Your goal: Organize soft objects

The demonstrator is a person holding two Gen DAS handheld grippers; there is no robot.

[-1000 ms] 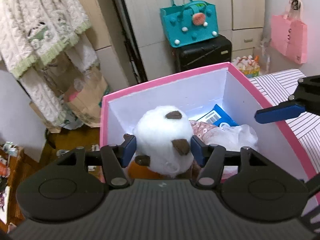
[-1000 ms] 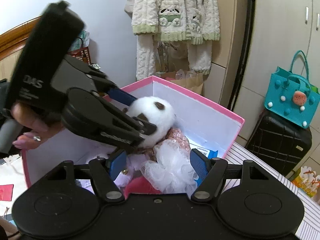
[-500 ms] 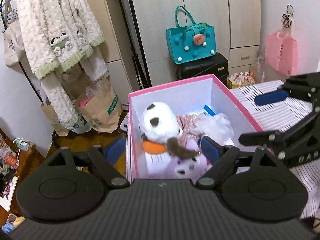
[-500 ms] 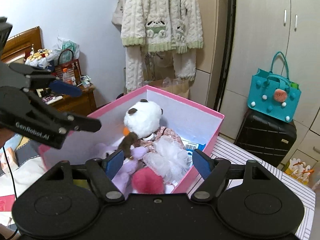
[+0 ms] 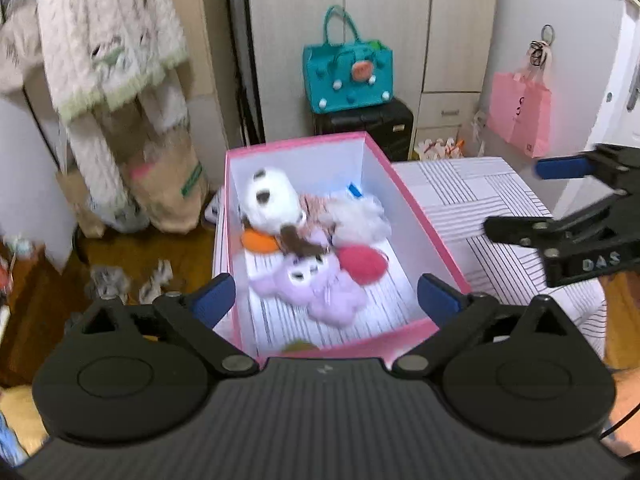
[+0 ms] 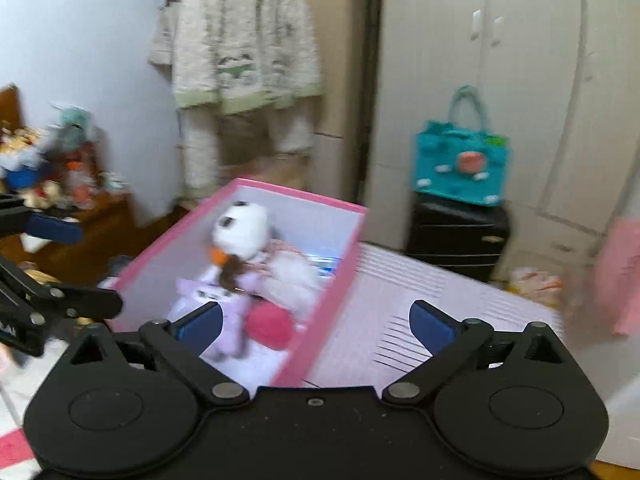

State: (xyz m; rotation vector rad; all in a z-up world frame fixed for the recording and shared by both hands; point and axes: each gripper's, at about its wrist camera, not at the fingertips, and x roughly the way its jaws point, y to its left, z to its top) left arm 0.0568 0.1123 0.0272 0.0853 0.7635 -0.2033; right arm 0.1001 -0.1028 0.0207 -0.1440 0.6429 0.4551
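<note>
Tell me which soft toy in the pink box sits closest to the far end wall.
The white plush with dark ears, resting at the far end of the pink box. The purple plush and the red round one lie nearer the camera.

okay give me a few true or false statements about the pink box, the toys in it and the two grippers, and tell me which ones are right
1. The white plush lies inside the pink box. True.
2. The left gripper is shut on the purple plush. False: its jaws have just been opening and stand wide with nothing gripped.
3. The right gripper holds nothing. True; its jaws have just been opening too.
4. The teal bag sits in the pink box. False: it stands on a black suitcase behind the box.
5. A red ball lies beside the purple plush. True.
</note>
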